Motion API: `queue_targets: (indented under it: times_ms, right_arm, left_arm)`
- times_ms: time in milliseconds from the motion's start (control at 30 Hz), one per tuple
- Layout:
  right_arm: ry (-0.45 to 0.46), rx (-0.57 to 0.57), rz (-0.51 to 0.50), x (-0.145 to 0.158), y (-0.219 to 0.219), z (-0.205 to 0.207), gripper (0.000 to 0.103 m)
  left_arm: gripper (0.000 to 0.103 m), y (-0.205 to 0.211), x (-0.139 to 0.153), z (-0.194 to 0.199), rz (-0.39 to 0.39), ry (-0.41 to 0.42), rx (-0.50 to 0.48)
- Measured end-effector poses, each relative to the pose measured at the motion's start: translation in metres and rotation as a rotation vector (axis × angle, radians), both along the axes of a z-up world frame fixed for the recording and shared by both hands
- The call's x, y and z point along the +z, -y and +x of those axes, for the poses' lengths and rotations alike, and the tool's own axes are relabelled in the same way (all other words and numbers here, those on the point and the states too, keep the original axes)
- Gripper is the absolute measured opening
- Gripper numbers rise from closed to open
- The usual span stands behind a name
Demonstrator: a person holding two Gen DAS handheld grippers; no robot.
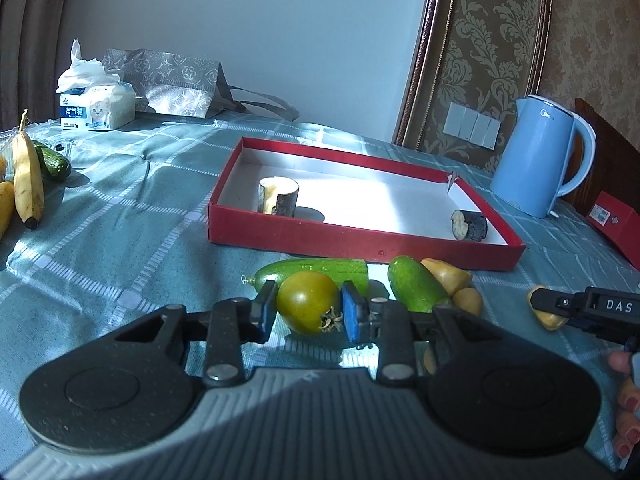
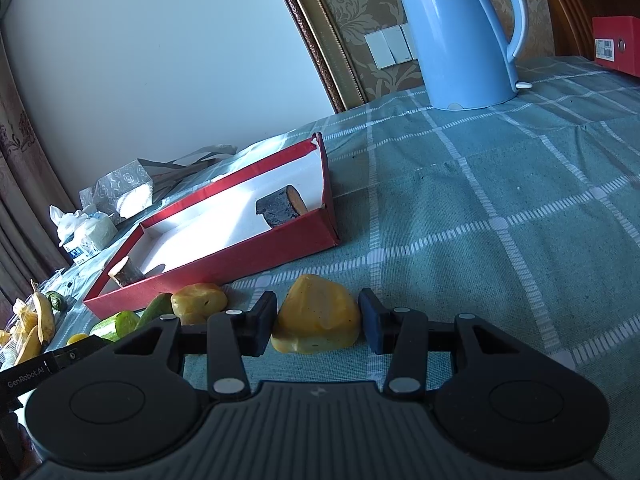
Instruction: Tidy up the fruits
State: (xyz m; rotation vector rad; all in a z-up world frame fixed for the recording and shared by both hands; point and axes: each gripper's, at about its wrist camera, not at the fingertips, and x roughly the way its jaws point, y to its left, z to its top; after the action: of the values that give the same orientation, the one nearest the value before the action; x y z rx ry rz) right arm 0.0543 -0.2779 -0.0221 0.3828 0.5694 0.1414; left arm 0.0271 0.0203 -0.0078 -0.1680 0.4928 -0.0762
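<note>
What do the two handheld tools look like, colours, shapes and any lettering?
Both are alike: the left tool and right tool have a grey ribbed body, two round black discs, black link arms with silver rivets, and blue rectangular finger pads. White lettering shows on their sides: "DAS" on the right one, "GenRobot.AI" on the left. The hand's fingernails are painted red.
</note>
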Motion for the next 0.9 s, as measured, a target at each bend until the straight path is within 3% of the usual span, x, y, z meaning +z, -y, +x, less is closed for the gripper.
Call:
queue_targets:
  times_ms: [400,633,900]
  right_arm:
    - [0.029,-0.019,-0.046,0.004,-0.006,-0.005,0.044]
    - [0.08,-0.017,-0.154,0.012,-0.022,-0.011,0.044]
    - [0.105,-0.012,-0.189,0.016,-0.031,-0.011,0.044]
  left_arm:
    - [0.031,0.006,0.006,-0.012,0.023,0.085,-0.011]
    - [0.03,0.006,0.006,-0.012,0.02,0.085,-0.015]
    - [0.031,0.005,0.006,-0.014,0.024,0.093,-0.029]
